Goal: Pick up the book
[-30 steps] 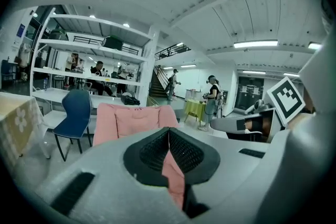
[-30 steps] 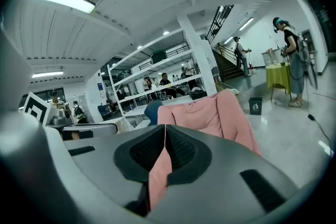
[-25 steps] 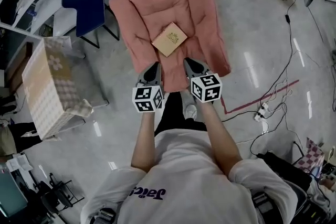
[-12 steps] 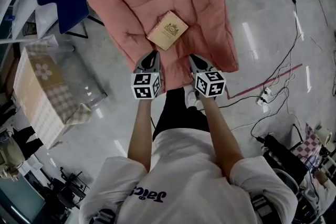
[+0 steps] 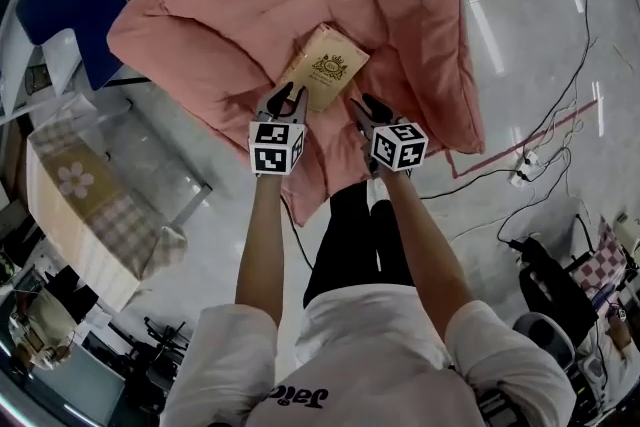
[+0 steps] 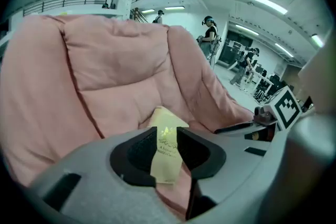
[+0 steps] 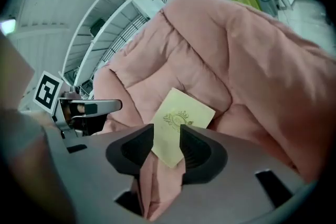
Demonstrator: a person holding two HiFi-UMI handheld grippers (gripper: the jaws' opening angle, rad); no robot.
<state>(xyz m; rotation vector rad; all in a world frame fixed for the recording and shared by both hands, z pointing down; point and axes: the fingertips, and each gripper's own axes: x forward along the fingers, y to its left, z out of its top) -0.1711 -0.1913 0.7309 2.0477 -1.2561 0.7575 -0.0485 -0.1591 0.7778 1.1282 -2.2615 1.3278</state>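
Pink padded cushion (image 5: 300, 5) carries the tan book (image 5: 326, 71), which lies flat near its middle, toward the near edge. The left gripper (image 5: 284, 95) hangs just beside the book's near left corner, and the right gripper (image 5: 366, 105) by its near right side. Both pairs of jaws have just been opening, the left to a narrow gap and the right somewhat wider, with nothing pinched.

At the bottom of the head view the shirt (image 5: 352, 355) bears dark lettering, upside down, that reads roughly "Jaics", while the book (image 5: 325, 70) at upper middle carries a gold crest and lines of print too blurred to read.
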